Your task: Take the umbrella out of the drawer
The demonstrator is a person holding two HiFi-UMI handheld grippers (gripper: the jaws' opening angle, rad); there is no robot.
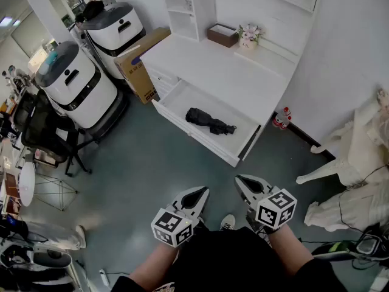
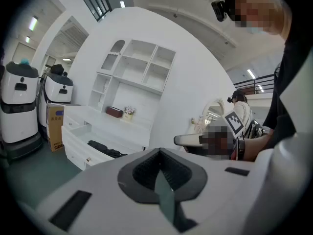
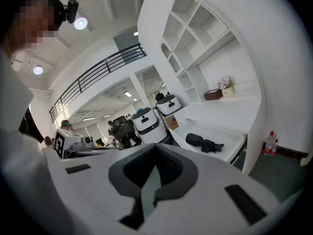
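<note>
Umbrella (image 1: 209, 122): folded, black, soft crumpled fabric, a short lumpy bundle. It lies flat on the drawer (image 1: 193, 136) bottom, towards the right half. The drawer is white, smooth and shallow, and stands open below the white bench (image 1: 213, 59).

Step in hand, as I judge it: the approach. Nothing is grasped yet. Your left tool (image 1: 196, 194) and right tool (image 1: 246, 184) both have their jaws together and empty. You hold them low by your body, well apart from the drawer, above the dull grey-green floor (image 1: 140, 163).

Next move, in my judgement: step in, part one tool's jaws, lower them over the bundle's thicker middle and clamp across it. Loose fabric may slip, so bite deep.

At the back of the bench stand a brown box (image 1: 222, 34) and flowers (image 1: 248, 36), away from the drawer.
</note>
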